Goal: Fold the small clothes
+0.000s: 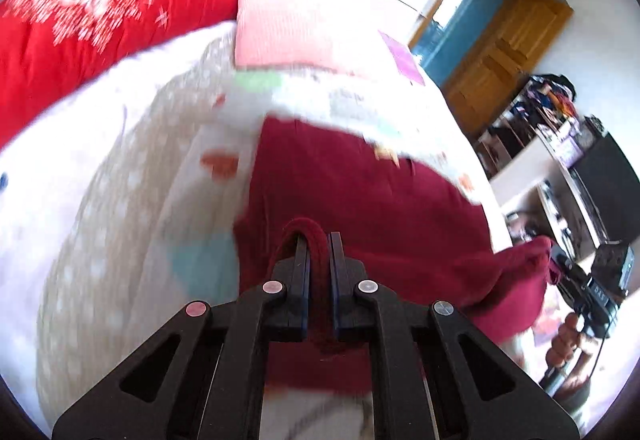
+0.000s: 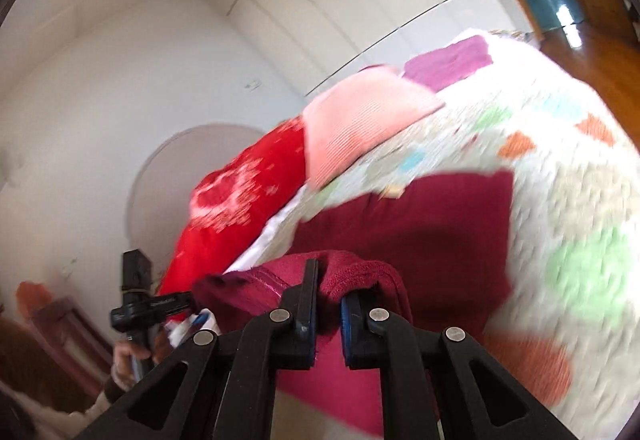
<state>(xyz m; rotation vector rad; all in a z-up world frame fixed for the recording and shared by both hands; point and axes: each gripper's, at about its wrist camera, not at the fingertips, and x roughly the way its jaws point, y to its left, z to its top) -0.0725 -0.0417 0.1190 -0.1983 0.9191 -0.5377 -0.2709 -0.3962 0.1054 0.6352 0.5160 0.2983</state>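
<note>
A dark red garment (image 1: 368,196) lies spread on the patterned bedspread (image 1: 132,168). My left gripper (image 1: 319,240) is shut on one edge of it; a fold of the cloth sticks up between the fingers. My right gripper (image 2: 329,276) is shut on another corner of the same dark red garment (image 2: 424,228), lifted off the bed. The right gripper also shows at the far right of the left wrist view (image 1: 560,264), holding that corner. The left gripper shows at the lower left of the right wrist view (image 2: 192,298). Both views are motion-blurred.
A folded pink cloth (image 1: 280,32) and a purple cloth (image 1: 404,56) lie at the far side of the bed. A bright red patterned quilt (image 1: 80,16) is bunched at the left. A wooden door (image 1: 504,52) and cluttered shelves (image 1: 540,116) stand beyond the bed.
</note>
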